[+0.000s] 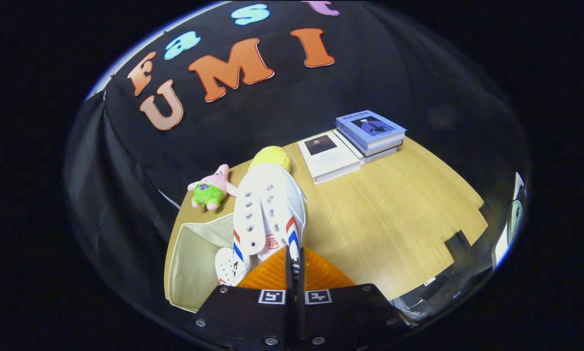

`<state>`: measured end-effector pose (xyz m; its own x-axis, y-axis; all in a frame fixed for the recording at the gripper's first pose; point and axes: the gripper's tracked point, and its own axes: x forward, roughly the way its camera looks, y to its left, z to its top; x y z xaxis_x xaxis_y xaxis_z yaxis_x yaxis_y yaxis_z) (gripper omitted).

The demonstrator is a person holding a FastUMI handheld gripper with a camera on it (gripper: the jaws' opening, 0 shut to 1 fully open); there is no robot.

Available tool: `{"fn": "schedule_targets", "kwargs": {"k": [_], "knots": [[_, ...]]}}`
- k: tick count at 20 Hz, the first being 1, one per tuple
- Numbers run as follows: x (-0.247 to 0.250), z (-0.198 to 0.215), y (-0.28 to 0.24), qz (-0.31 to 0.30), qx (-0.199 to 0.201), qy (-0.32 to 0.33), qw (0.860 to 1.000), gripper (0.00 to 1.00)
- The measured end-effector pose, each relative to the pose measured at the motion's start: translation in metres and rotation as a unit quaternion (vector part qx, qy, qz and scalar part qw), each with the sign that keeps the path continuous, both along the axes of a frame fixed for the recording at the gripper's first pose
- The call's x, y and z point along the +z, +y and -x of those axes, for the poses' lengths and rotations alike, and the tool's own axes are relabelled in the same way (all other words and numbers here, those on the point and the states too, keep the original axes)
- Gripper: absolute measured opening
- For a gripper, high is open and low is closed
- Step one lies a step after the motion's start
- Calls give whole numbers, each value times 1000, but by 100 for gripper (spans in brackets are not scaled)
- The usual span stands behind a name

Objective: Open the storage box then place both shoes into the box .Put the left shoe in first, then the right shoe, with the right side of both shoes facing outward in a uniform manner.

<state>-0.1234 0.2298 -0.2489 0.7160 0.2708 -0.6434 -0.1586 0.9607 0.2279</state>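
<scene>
Box (194, 273) sits open on the table (394, 219), one shoe (229, 267) already inside. Gripper (294, 265) fingers are pinched tight on the second shoe (270, 209), held above the box's near edge. Judged: left shoe done, right shoe in transit; lowering and orientation check remain.

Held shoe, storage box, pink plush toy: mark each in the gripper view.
Held shoe (268, 207): gripper view, laced upper.
Storage box (194, 258): gripper view, pale inner wall.
Pink plush toy (211, 187): gripper view, its body.
</scene>
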Motion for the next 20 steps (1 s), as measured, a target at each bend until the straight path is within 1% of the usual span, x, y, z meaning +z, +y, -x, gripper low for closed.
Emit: {"fn": "schedule_targets", "kwargs": {"k": [4, 9, 13, 20], "knots": [[2, 18, 47, -9, 20, 2, 1000, 0], [-18, 31, 85, 9, 34, 16, 999, 0], [-37, 43, 95, 17, 35, 39, 998, 0], [-55, 53, 87, 40, 29, 59, 997, 0]]}}
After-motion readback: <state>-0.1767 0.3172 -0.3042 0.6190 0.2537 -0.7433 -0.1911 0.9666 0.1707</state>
